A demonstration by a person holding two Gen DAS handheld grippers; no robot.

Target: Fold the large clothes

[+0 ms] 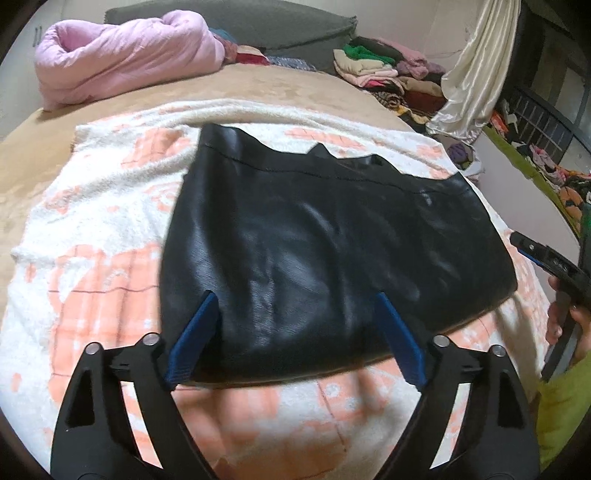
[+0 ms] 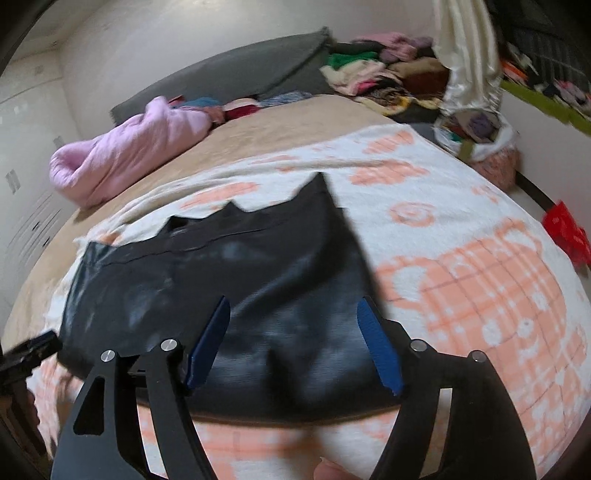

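A shiny black garment (image 1: pixel 332 240) lies folded flat as a wide rectangle on a white and peach patterned blanket (image 1: pixel 92 258) on the bed. It also shows in the right wrist view (image 2: pixel 229 280). My left gripper (image 1: pixel 295 299) is open, its blue fingers spread above the garment's near left part, holding nothing. My right gripper (image 2: pixel 291 306) is open above the garment's near right part, empty. The right gripper also shows at the right edge of the left wrist view (image 1: pixel 543 258).
A rolled pink quilt (image 1: pixel 125 62) lies at the far left of the bed. A grey pillow (image 1: pixel 258 22) is behind it. Piles of mixed clothes (image 1: pixel 388 70) and a cream curtain (image 1: pixel 476 74) stand far right. A red item (image 2: pixel 565 229) lies beside the bed.
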